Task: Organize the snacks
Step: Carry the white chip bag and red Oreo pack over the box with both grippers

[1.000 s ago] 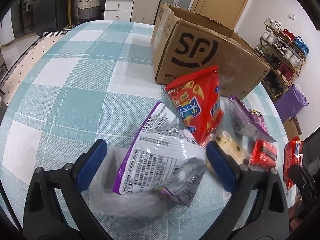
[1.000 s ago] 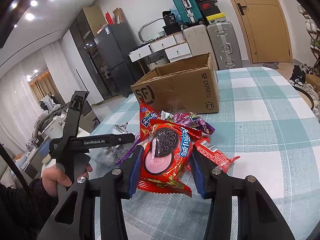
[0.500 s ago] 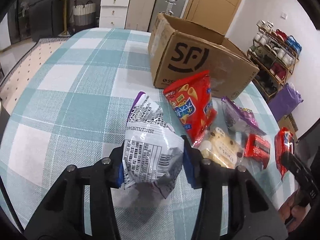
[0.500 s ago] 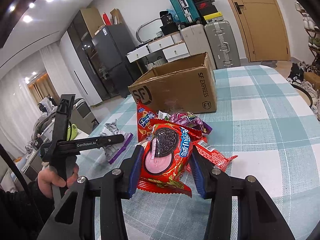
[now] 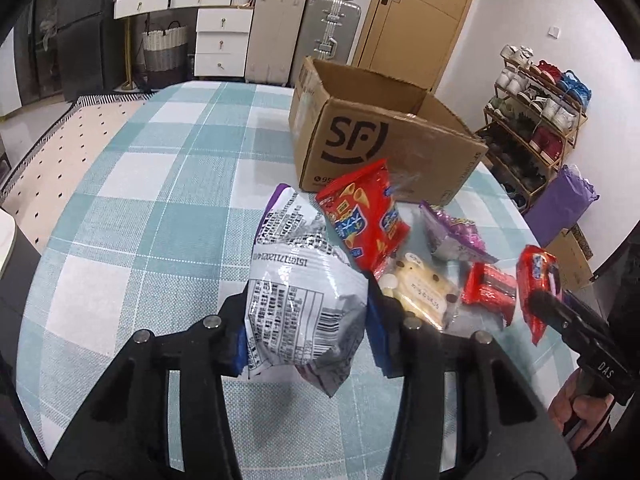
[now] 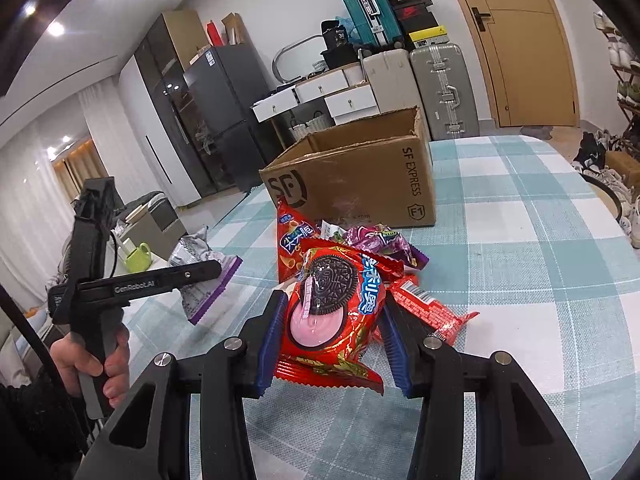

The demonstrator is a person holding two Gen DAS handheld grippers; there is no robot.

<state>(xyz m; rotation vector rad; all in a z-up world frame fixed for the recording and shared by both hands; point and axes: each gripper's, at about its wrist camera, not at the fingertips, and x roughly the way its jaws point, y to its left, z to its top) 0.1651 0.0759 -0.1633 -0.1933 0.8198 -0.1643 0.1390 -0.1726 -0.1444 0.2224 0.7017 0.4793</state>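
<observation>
Left gripper (image 5: 306, 322) pinches silver bag (image 5: 296, 300); its front print faces away. Right gripper (image 6: 332, 330) pinches Oreo pack (image 6: 334, 312), hiding snacks at 12 o'clock; box (image 6: 360, 180) interior unseen.

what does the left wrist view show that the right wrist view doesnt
Only the left wrist view: the left tongs shut on the silver snack bag, a pale cookie pack, a shoe rack.

Only the right wrist view: the right tongs shut on the red oreo pack, a dark fridge.

Both: the cardboard box, the checked tablecloth.
</observation>
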